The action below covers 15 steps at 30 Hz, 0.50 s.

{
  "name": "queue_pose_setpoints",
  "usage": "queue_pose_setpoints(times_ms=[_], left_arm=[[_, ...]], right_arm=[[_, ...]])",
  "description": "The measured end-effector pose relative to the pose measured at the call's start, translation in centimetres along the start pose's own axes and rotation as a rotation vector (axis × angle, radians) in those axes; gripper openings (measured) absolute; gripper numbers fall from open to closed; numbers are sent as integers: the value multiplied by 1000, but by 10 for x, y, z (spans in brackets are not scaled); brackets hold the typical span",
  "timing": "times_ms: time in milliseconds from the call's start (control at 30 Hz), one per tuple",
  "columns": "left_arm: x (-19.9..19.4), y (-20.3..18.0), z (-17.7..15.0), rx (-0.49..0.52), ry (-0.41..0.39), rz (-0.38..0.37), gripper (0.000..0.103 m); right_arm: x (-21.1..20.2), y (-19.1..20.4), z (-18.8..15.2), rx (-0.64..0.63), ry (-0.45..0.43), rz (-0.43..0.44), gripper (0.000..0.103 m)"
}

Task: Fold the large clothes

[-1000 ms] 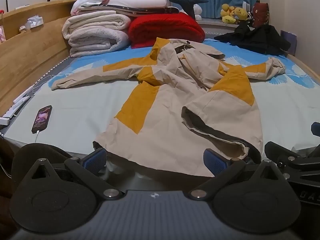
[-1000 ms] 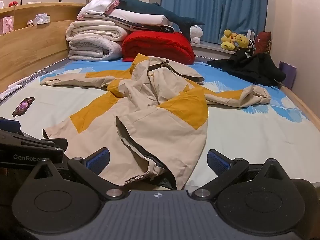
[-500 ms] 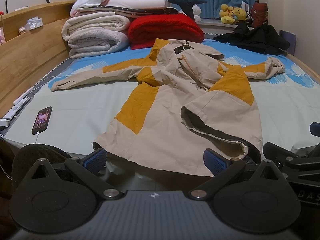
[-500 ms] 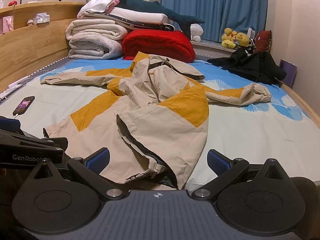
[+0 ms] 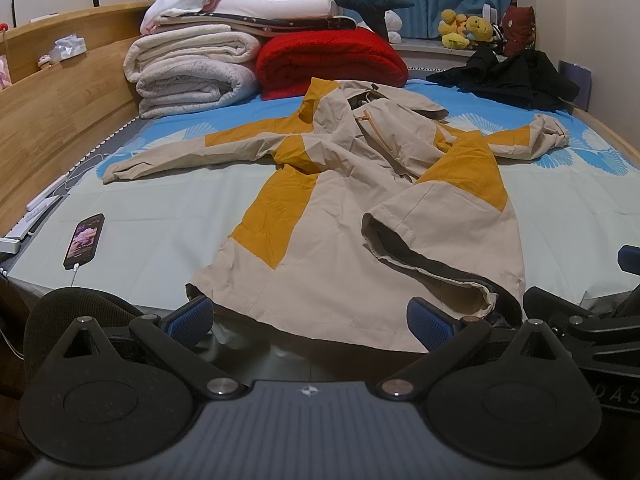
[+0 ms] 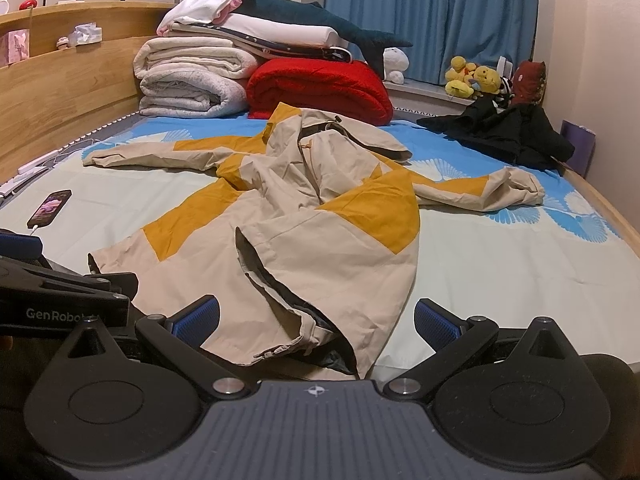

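- Bedroom setting: one bed [image 5: 168, 220] with a pale blue patterned sheet, a wooden headboard [image 5: 60, 108] off to the left of both claws, and blue curtains [image 6: 432, 12] at the far end.
- One jacket [image 5: 360, 216], beige with mustard panels, lies spread on the sheet straight ahead of both claws, its two sleeves stretched out to either side and its hem nearest the claws.
- Left claw [image 5: 310, 318] is spread wide, holding nothing; its two blue-padded tips sit just short of the hem's left part.
- Right claw [image 6: 316, 318] is also spread wide and empty, its two tips flanking the turned-up right corner of the hem without touching it.
- One phone [image 5: 85, 241] lies on the sheet ahead and to the left of the left claw, a cable plugged in.
- Far beyond the jacket: two rolled white blankets [image 5: 192, 76], one red blanket [image 5: 332, 60], one dark shark plush [image 6: 320, 20] on top.
- One black garment [image 6: 508, 132] is heaped far ahead on the right.
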<state>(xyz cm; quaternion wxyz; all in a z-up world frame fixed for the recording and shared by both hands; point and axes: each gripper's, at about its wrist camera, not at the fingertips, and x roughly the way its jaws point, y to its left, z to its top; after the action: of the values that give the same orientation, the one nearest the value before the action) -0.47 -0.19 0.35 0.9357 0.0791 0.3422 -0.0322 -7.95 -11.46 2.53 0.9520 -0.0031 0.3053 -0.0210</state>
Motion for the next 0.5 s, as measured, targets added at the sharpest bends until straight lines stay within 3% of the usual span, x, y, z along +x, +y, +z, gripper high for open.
queue_pose_setpoints(times_ms=[500], left_arm=[[-2, 0, 1, 3, -3, 0, 103]], right_arm=[[-2, 2, 1, -5, -1, 1, 102]])
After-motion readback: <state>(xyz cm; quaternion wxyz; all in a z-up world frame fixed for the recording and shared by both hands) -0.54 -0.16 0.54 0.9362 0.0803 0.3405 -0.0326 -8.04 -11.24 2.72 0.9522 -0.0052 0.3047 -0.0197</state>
